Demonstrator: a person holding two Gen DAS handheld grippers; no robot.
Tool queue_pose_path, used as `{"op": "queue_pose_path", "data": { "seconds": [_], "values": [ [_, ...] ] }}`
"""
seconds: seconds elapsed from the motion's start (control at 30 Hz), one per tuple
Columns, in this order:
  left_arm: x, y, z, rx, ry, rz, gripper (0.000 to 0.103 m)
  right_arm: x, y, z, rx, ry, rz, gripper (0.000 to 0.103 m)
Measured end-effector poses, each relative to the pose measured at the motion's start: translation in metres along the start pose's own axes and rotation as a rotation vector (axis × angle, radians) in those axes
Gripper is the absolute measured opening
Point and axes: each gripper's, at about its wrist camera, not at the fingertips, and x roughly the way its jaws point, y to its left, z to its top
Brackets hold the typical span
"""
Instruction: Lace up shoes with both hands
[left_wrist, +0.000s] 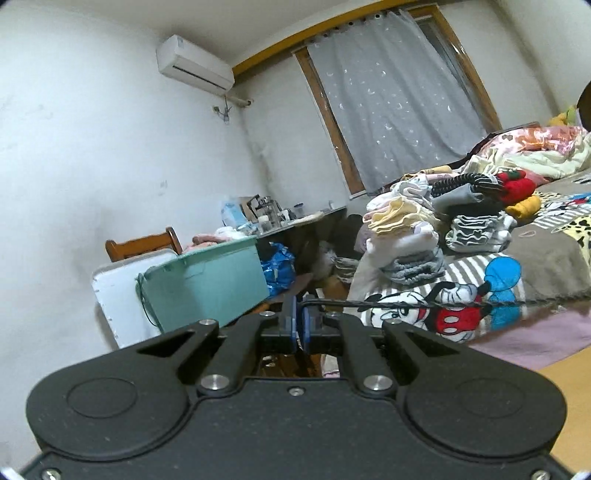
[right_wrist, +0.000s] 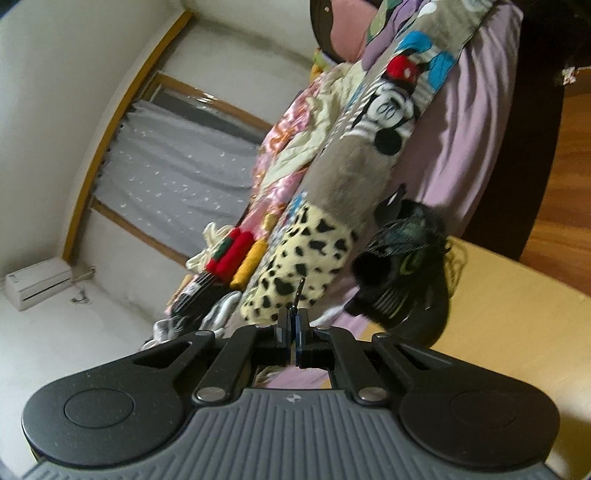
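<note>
Evidently the left tool (left_wrist: 299, 317) had its blue pads pressed narrow onto a dark lace (left_wrist: 424, 303), which ran out of the pinch and stretched taut to the right, straight across the cartoon-print bedspread (left_wrist: 480, 291) and out of the left wrist view. That tension was likely the point: holding the cord drawn tight would keep it off the bed and stop it slackening back through whatever eyelets it passed. The left view looked level into the room, toward a teal box (left_wrist: 210, 280) and stacks of folded clothes (left_wrist: 413, 236), so the shoe itself was not visible there.

In the right wrist view, rolled nearly onto its side, the right tool (right_wrist: 293, 326) was likewise closed to a sliver, and a short stiff lace tip (right_wrist: 300, 290) stood up from between its pads. Gripping so near the end would suit aiming the tip at an eyelet. The black shoe (right_wrist: 402, 273) sat to the right of that tip on a pale wooden table (right_wrist: 517, 332) beside the bed, blurred, with loose dark lacing about its upper. How many eyelets were threaded could not be told.
</note>
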Motion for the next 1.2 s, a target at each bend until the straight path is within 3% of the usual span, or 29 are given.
{"op": "queue_pose_path", "data": {
  "seconds": [0.3, 0.53, 0.63, 0.7, 0.83, 0.93, 1.03, 1.2],
  "values": [
    [0.007, -0.021, -0.009, 0.0, 0.04, -0.087, 0.004, 0.008, 0.003, -0.009, -0.022, 0.019, -0.02, 0.004],
    [-0.003, -0.056, 0.01, -0.086, -0.023, -0.28, 0.004, 0.008, 0.005, -0.009, -0.013, 0.026, -0.018, 0.004],
    [-0.019, -0.061, 0.032, -0.219, -0.123, -0.391, 0.004, 0.003, 0.001, -0.003, 0.0, 0.01, -0.023, 0.004],
    [-0.026, -0.069, 0.04, -0.218, -0.16, -0.394, 0.004, -0.001, -0.002, 0.001, 0.01, -0.002, -0.025, 0.004],
    [-0.019, -0.089, 0.03, -0.215, -0.096, -0.426, 0.004, -0.008, -0.007, 0.009, 0.024, -0.021, -0.026, 0.004],
    [-0.003, -0.11, 0.008, -0.172, 0.039, -0.497, 0.004, -0.011, -0.01, 0.014, 0.038, -0.035, -0.027, 0.004],
    [0.001, -0.135, -0.012, -0.118, 0.107, -0.551, 0.004, -0.012, -0.011, 0.014, 0.042, -0.036, -0.029, 0.004],
    [-0.004, -0.171, -0.013, -0.059, 0.138, -0.631, 0.004, -0.005, -0.008, 0.006, 0.036, -0.011, -0.023, 0.004]
  ]
}}
